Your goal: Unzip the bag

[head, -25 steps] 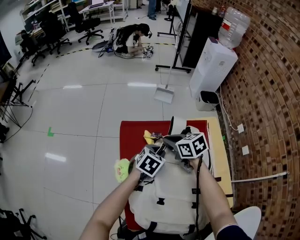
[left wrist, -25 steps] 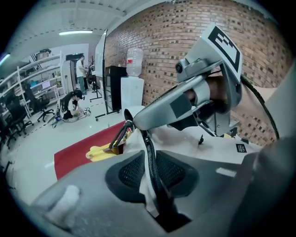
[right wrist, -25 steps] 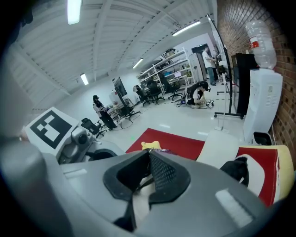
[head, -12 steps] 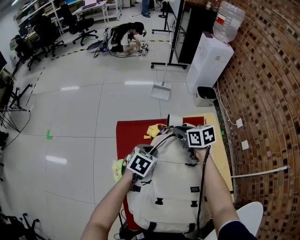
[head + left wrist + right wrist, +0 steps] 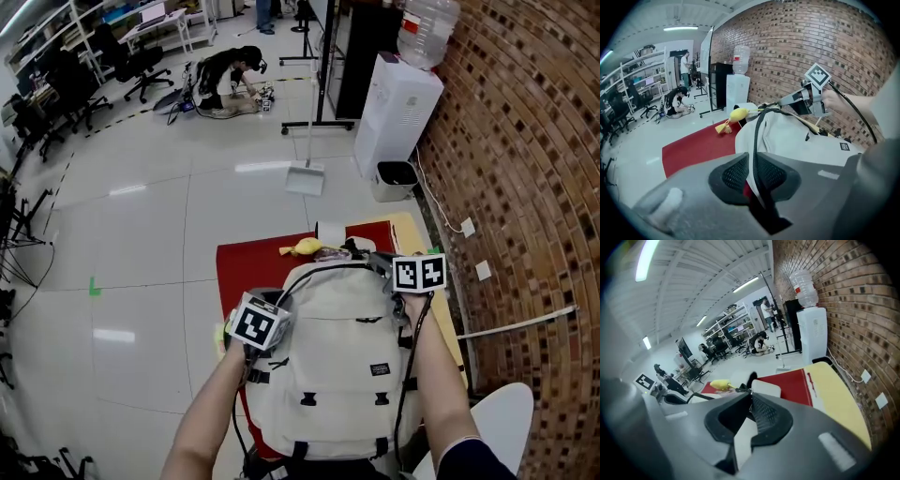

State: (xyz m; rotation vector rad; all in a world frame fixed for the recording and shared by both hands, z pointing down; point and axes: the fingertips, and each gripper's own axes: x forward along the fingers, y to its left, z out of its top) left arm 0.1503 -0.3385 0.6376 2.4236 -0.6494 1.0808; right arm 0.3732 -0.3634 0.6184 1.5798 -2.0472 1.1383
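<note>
Bag [image 5: 342, 366] lies flat on red mat [image 5: 239, 272] on desk [image 5: 834, 394]. Left gripper [image 5: 754, 174]: jaws just closed, pinching black zip track [image 5: 755, 136]. Right gripper [image 5: 749, 413]: jaws clamped on zip pull [image 5: 750, 391]. Risks: small pull likely slips out at the corner; bag drags if left pinch loosens.

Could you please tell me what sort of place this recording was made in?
Probably an open-plan lab or workshop: a wide tiled floor, desks with office chairs and shelves along the far side, and a water dispenser against a brick wall.
</note>
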